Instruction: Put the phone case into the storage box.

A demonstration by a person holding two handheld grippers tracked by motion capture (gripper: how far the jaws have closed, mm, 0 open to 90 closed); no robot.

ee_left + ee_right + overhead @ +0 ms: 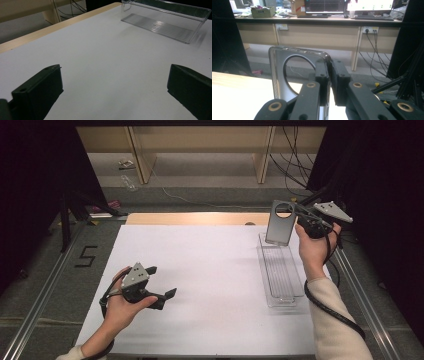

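The right gripper (296, 220) pinches one edge of a grey phone case (279, 222) with a round cutout, held upright in the air just above the far end of the clear plastic tray (280, 296). The left gripper (161, 285), well apart over the white table (210, 265), stands wide and empty.

A white worktop (210, 285) with a pale wooden far edge stands on a grey carpeted floor (45, 285), where a black figure five (86, 256) is taped at the left. Metal rails (42, 292) run along both sides. Black curtains (35, 180) hang left and right. Beyond stands a long wooden desk (317, 32) carrying monitors (325, 5) and a green box (262, 12); black cables (372, 57) trail down from wall sockets (369, 30). Light falls evenly from above.
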